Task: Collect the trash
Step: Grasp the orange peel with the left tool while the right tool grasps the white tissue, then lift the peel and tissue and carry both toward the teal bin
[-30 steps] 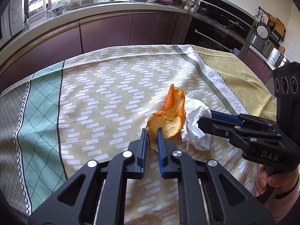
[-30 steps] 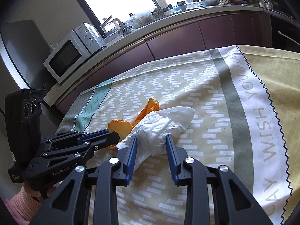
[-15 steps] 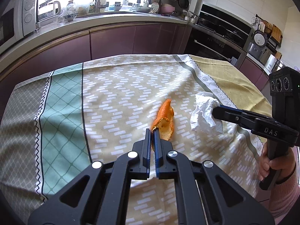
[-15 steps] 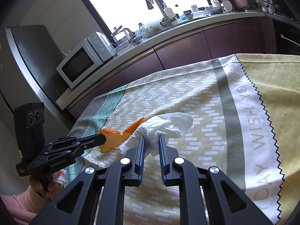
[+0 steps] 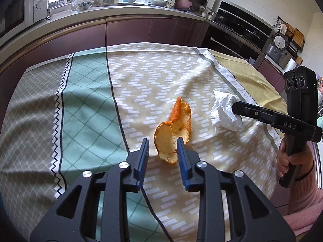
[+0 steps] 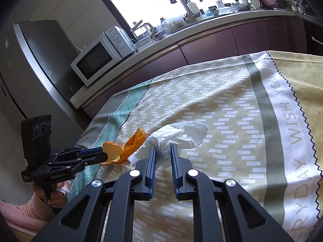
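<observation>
Left wrist view: the tablecloth carries the orange peel, long axis running away from the left gripper — jaws just parted, peel between them, pads apparently off it. Right gripper stays clenched on the tissue. No bin visible.

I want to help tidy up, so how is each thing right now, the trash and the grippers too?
Left gripper: open; its jaws have just been opening, peel between them.
Peel: curled, not pinched.
Right gripper: shut on the tissue.
Tissue: crumpled, pinched at one end.
Tablecloth: spread out, a bit wrinkled.
</observation>
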A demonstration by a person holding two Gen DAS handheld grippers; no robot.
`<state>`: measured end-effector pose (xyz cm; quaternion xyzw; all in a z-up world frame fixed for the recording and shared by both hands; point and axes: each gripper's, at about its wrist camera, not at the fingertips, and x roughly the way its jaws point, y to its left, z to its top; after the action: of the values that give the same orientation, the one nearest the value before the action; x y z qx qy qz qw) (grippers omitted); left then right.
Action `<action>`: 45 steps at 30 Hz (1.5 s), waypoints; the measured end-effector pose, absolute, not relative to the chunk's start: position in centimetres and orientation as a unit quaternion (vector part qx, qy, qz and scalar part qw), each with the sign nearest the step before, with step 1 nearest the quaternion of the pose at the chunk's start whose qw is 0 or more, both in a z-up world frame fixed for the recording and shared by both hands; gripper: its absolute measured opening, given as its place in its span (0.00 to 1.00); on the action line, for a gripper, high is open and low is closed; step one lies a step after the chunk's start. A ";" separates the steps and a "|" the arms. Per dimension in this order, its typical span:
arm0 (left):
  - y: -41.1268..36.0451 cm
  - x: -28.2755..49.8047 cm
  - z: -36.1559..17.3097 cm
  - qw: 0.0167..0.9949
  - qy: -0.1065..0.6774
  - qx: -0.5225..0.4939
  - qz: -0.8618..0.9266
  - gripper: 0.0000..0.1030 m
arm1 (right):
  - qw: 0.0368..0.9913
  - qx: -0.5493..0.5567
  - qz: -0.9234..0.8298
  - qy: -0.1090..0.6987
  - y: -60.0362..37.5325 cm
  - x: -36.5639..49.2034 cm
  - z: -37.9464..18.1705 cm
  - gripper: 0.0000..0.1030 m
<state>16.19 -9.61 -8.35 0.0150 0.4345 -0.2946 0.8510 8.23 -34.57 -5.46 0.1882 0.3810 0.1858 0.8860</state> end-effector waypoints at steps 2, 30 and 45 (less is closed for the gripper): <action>-9.9 16.6 -8.7 0.850 0.438 0.014 -0.292 0.28 | 0.885 0.186 0.187 0.383 -34.3 8.3 -5.6 0.13; -4.2 12.9 -4.4 0.889 0.379 -0.022 -0.258 0.05 | 0.893 0.160 0.238 0.348 -29.4 7.5 -2.4 0.13; 0.9 11.2 -3.5 0.903 0.363 -0.041 -0.227 0.05 | 0.885 0.147 0.276 0.345 -25.4 7.7 -1.4 0.13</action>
<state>11.17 0.92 -3.53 -0.0405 0.3627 -0.2274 0.9028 7.67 -25.39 -1.38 0.1465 0.3454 0.2764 0.8848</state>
